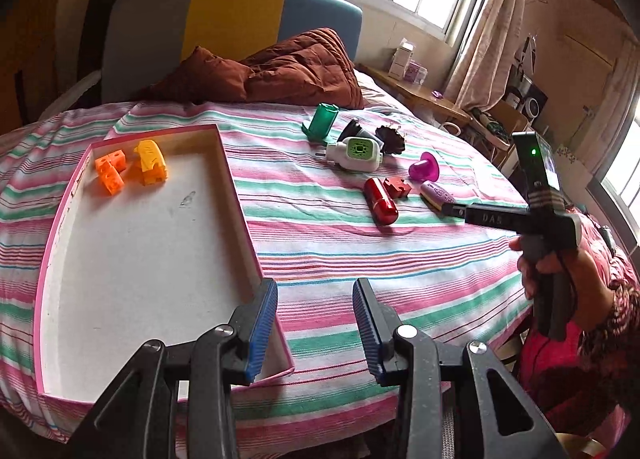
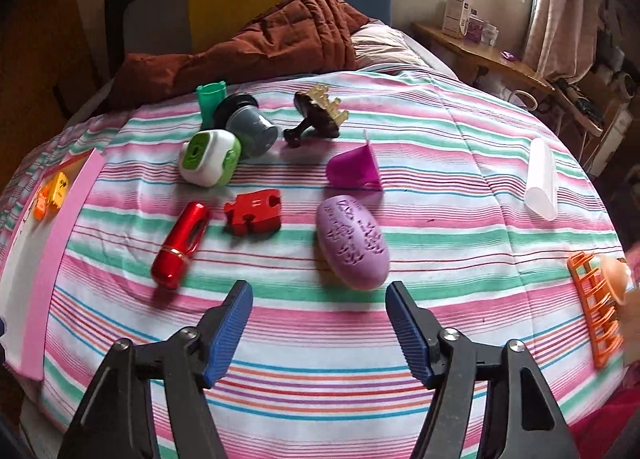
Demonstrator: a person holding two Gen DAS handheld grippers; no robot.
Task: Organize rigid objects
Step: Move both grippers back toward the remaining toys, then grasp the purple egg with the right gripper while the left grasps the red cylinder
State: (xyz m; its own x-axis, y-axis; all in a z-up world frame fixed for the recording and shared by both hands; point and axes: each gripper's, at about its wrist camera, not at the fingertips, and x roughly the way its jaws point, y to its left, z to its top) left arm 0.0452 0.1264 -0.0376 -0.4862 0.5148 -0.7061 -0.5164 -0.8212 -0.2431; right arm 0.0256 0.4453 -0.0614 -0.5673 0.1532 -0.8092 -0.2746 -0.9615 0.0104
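Claws both hang spread and empty above the striped bed (image 2: 460, 163). Left claw (image 1: 315, 333) hovers by the tray's (image 1: 240, 195) near corner, orange blocks (image 1: 110, 173) at its far end. Right claw (image 2: 319, 333) faces the purple oval (image 2: 353, 245), just beyond its tips; red tube (image 2: 181, 245) lies further left.

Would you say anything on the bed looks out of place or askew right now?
Only two toys, orange and yellow, sit in the tray. The rest lie scattered on the bedspread: the red tube, red puzzle piece and purple case lie loose, and the grey cup is tipped over.
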